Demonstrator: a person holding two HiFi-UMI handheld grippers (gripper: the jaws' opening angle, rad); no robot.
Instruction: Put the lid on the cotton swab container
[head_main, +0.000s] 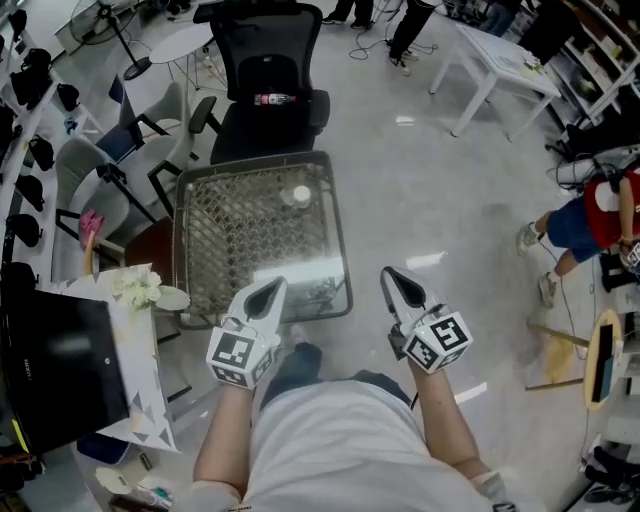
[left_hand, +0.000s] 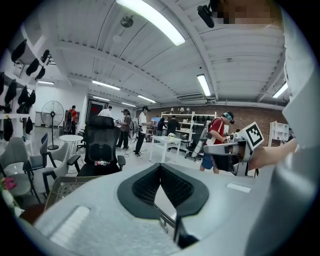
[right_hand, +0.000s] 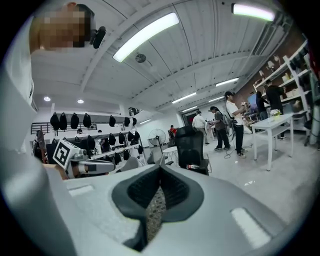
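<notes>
A small white round object (head_main: 301, 195), which may be the cotton swab container or its lid, rests on the far part of the glass-topped woven table (head_main: 341, 232). I cannot make out a second piece. Both grippers are held close to the person's body at the table's near edge, well short of the white object. My left gripper (head_main: 274, 287) (left_hand: 160, 167) has its jaws together with nothing between them. My right gripper (head_main: 390, 273) (right_hand: 160, 169) is likewise shut and empty. Both gripper views look over the table into the room and do not show the white object.
A black office chair (head_main: 268, 85) with a bottle (head_main: 275, 99) on its seat stands behind the table. White flowers (head_main: 140, 290) and a black panel (head_main: 55, 370) sit at the left. A white table (head_main: 500, 60) and a person in red (head_main: 590, 215) are at the right.
</notes>
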